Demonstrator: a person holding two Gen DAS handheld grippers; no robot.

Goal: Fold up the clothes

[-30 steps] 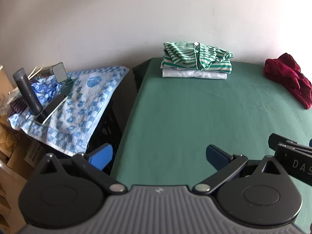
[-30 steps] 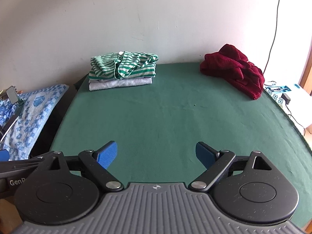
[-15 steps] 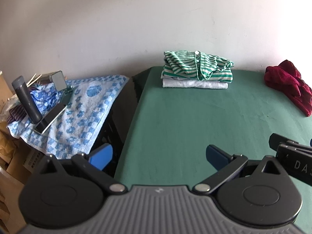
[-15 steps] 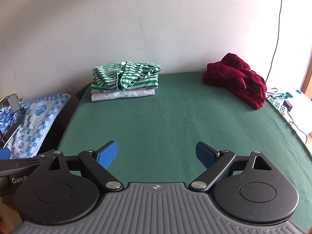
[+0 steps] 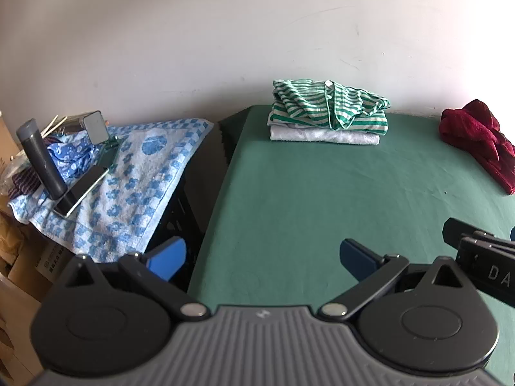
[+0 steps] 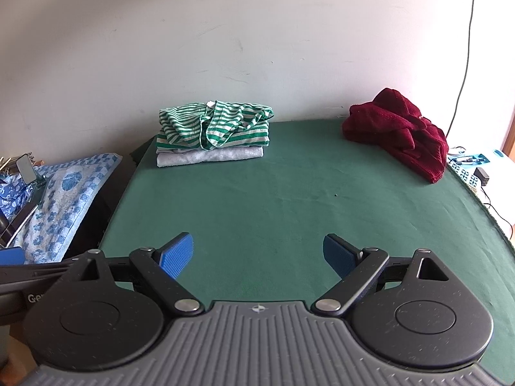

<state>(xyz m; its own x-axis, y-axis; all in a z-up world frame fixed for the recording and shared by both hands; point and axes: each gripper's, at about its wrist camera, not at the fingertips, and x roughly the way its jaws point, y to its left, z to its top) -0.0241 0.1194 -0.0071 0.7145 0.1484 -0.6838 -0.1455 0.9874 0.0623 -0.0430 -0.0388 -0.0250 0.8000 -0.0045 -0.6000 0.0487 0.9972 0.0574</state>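
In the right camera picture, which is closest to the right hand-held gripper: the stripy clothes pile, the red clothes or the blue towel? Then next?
From the right hand-held gripper:
1. Blue towel, left, off the table.
2. Stripy pile and red clothes, both far back; too close to call.

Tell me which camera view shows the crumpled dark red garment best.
The right wrist view: the dark red garment lies whole and unblocked on the green table near the wall. The left wrist view shows it smaller and distorted, cut off by the right frame edge.
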